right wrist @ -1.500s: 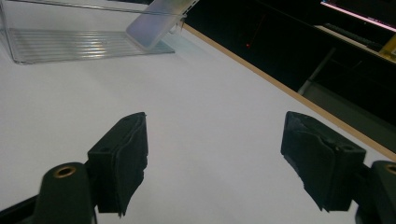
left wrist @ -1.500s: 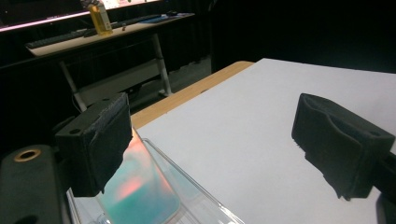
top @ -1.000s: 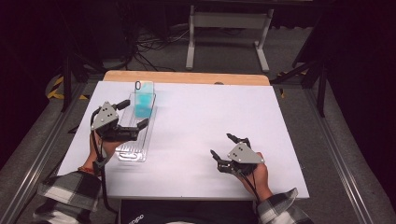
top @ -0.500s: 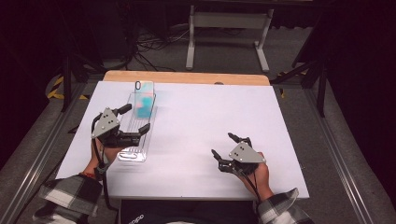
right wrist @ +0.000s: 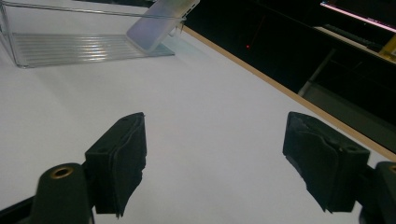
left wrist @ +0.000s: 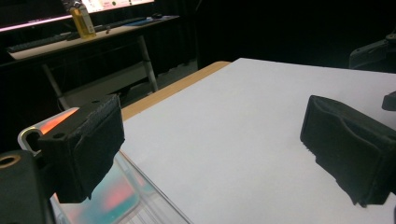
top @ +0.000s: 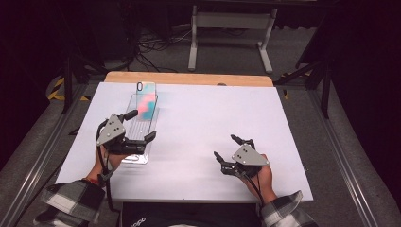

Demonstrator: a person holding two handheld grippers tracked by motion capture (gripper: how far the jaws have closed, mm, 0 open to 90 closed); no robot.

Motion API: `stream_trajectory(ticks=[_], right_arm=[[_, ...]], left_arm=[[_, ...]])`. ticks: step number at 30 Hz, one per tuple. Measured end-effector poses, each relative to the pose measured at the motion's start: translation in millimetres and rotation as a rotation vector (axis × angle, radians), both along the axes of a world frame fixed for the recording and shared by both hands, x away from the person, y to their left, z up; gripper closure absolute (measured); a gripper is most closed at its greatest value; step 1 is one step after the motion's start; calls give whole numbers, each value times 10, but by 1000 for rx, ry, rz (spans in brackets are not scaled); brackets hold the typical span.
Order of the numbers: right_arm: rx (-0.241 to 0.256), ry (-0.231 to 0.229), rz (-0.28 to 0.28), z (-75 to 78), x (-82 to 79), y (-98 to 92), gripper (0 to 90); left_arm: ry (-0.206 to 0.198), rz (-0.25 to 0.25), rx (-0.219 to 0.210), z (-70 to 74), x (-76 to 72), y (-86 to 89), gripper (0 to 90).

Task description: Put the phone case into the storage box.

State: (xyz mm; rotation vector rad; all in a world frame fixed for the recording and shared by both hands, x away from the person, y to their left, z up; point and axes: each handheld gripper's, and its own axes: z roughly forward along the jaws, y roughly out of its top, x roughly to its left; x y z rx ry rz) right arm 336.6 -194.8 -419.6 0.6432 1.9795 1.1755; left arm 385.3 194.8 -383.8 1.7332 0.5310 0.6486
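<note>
A clear plastic tray lies lengthwise on the left of the white table. A phone with a teal and pink face leans upright at the tray's far end. My left gripper hovers open over the tray's middle, nothing between its pads. In the left gripper view the phone shows behind the left pad, inside the clear tray wall. My right gripper rests open and empty near the front right; its own view looks across bare table to the tray and phone.
The table's far edge is a wooden strip. Beyond it are a metal stand and cables on the floor. Metal rails run along both sides of the table. A desk with a yellow bottle stands in the dark background.
My left gripper has drawn back along the tray toward the person, away from the phone. The right gripper has barely moved.
</note>
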Motion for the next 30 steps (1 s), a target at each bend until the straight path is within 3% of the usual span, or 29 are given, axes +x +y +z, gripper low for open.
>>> stream_trajectory(ticks=[14,30], right_arm=[[4,-3,9,15,-20,10,222],[8,-6,20,29,-44,22,221]], left_arm=[[-22,-10,1,-28,-125,-86,76],[-6,-39,15,-101,-241,-163,72]])
